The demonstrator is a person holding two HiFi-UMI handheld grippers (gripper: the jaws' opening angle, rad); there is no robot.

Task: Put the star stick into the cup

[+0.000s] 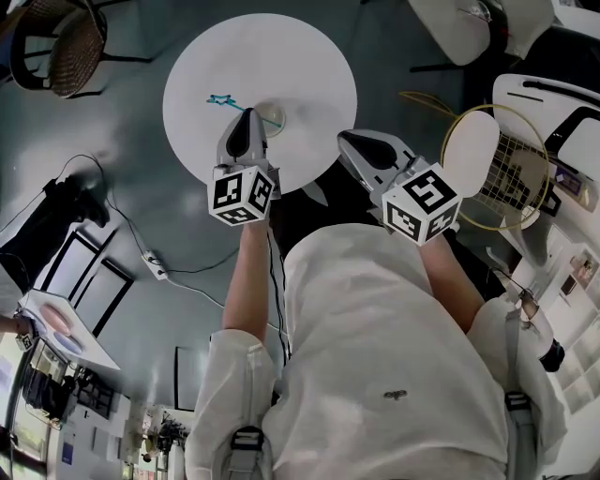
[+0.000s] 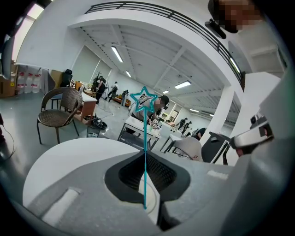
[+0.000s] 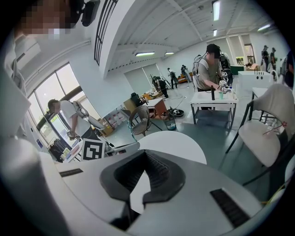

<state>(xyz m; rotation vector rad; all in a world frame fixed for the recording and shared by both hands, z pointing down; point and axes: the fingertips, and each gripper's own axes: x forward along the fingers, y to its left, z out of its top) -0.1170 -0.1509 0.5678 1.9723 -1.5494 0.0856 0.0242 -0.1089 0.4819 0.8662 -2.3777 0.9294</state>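
In the head view a round white table [image 1: 300, 56] lies ahead. My left gripper [image 1: 248, 116] hovers over its near half, shut on the thin teal star stick [image 1: 223, 99], whose star end points left and away. A small pale cup [image 1: 273, 114] stands on the table just right of the gripper's tip. In the left gripper view the star stick [image 2: 144, 138] rises straight up from between the closed jaws of the left gripper [image 2: 144, 156]. My right gripper [image 1: 350, 140] hangs by the table's near right edge, and in its own view the right gripper [image 3: 146, 155] is shut with nothing in it.
A wicker chair [image 1: 64, 42] stands at far left and a white chair [image 1: 469, 28] at far right. Rackets [image 1: 506, 169] and a small round white top [image 1: 469, 155] lie to the right. A cable with a power strip [image 1: 153, 266] runs over the floor at left.
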